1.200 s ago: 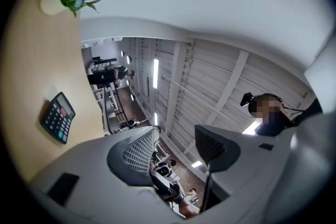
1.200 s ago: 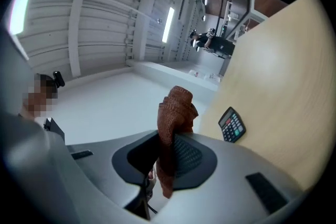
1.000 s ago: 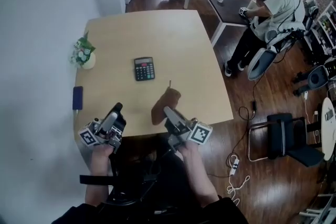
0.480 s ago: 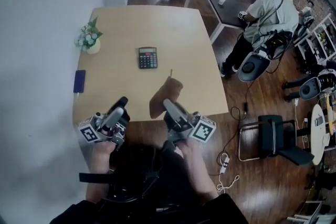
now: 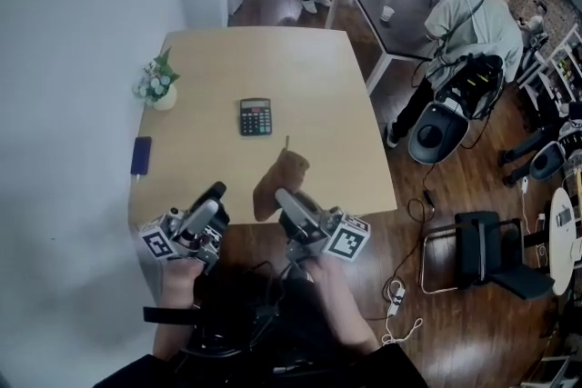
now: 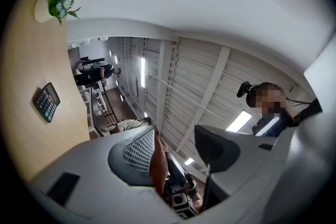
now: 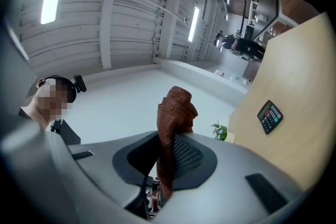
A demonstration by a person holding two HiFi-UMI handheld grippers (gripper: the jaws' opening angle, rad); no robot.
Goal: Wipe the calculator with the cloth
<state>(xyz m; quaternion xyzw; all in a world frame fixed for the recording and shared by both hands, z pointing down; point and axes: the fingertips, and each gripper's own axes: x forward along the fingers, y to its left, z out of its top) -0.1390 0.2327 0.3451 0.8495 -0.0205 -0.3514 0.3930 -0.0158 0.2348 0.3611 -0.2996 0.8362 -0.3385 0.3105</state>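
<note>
Calculator [image 5: 255, 116], one flat dark rectangle with rows of keys, lay near the middle of the pale wooden bench [image 5: 309, 68]. Nearer the person than the calculator, the right tongs [image 5: 282, 195] were clenched on one brown, coarse-woven cloth [image 5: 275, 177], which stood up crumpled from them. The left tongs [image 5: 215, 194], also nearer than the calculator, stood released, ribbed pads apart and bare. Left of the calculator sat one small round potted plant [image 5: 156, 86] and one slim blue phone [image 5: 141, 155]

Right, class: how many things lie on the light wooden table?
3: calculator mid-table, flower pot at the left edge, blue phone nearer along that edge. Cloth may hide more.
</note>
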